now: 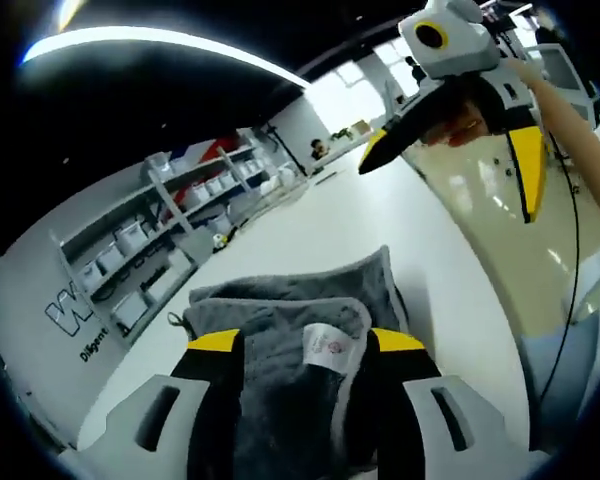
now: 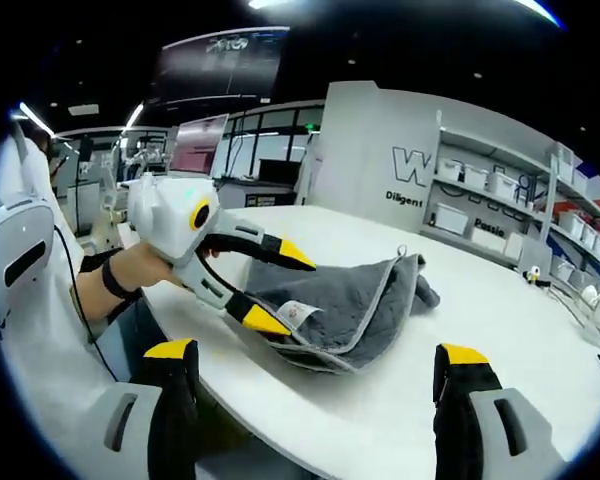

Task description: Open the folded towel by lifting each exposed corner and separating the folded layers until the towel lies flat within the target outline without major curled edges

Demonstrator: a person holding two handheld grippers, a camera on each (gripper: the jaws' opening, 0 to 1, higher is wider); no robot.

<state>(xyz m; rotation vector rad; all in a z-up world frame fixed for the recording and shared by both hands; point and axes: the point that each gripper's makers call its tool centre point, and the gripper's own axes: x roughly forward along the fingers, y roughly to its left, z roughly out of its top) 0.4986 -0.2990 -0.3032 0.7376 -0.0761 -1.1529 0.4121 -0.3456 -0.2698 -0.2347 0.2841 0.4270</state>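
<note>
Where the folded grey terry towel (image 2: pixel 345 305) lies on the white table (image 2: pixel 480 330), soft, limp, light handling is judged; hemmed corners suit gripping. One edge is straddled by the spread left gripper (image 2: pixel 280 285); the right gripper (image 2: pixel 315 370) is held wide, empty.

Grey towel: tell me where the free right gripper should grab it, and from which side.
Grip the grey towel at its raised corner with the hanging loop, coming from the table's far side; that corner stands clear, and the left gripper works the label edge.
</note>
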